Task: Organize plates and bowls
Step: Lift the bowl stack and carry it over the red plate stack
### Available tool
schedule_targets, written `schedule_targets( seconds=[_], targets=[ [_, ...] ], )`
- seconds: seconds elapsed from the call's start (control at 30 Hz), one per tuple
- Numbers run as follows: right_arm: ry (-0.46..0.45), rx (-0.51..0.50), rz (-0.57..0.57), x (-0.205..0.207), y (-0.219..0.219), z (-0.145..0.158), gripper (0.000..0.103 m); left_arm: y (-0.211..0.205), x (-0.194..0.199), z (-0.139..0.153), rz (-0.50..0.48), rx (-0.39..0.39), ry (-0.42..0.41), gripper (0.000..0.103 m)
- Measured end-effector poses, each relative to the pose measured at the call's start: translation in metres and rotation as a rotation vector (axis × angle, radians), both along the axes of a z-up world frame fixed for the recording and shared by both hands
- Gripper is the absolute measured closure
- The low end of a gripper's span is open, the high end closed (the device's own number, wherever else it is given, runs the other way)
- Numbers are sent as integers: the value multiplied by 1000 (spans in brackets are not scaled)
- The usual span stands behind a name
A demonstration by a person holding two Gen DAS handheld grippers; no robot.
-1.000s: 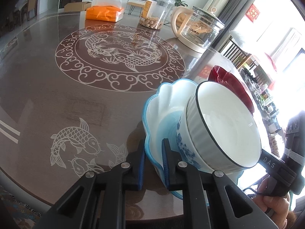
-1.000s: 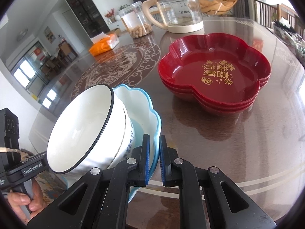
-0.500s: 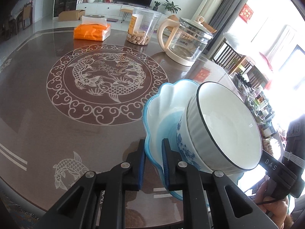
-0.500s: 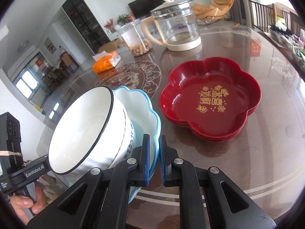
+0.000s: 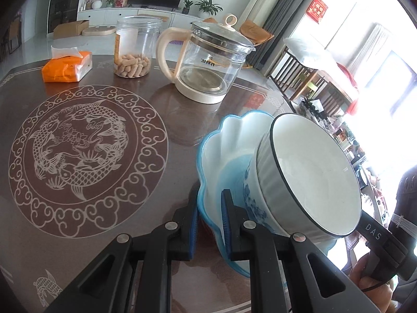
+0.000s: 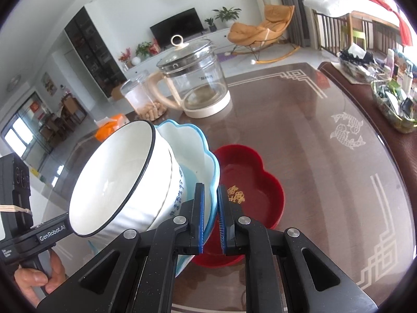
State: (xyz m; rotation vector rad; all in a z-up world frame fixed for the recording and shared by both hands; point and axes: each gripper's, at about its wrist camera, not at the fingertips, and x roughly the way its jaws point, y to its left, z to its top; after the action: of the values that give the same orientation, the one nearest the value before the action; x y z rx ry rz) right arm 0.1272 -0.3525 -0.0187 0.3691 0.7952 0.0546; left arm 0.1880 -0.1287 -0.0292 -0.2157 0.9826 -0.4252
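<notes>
We have the blue scalloped plate (image 5: 226, 140) pinched by its rim from two opposite sides, the left gripper (image 5: 209, 221) clamped on one edge and the right gripper (image 6: 209, 216) clamped on the other, so it hangs tilted in the air above the table (image 5: 182, 120). White bowls (image 6: 125, 180), nested together with a black-rimmed one on top, sit in the plate and lean with it. Below it, toward the near edge of the table, lie the stacked red plates (image 6: 258, 182), while the glass kettle (image 5: 208, 65), the snack jar (image 5: 134, 49) and the orange tissue pack (image 5: 66, 66) stand along the far edge.
</notes>
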Motion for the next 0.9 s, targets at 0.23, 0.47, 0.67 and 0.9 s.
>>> schedule_targets(
  seconds=[0.23, 0.47, 0.67, 0.9],
  targets=[
    [38, 12, -55, 10, -35, -23, 91, -36, 15, -17, -30, 26, 16, 88],
    [65, 29, -57, 13, -44, -46, 91, -38, 18, -37, -29, 44, 49, 88],
    [58, 38, -56, 9, -44, -54, 91, -41, 14, -36, -46, 68, 2, 88],
    [55, -20, -36, 13, -39, -52, 86, -39, 14, -38, -35, 78, -11, 81]
  ],
)
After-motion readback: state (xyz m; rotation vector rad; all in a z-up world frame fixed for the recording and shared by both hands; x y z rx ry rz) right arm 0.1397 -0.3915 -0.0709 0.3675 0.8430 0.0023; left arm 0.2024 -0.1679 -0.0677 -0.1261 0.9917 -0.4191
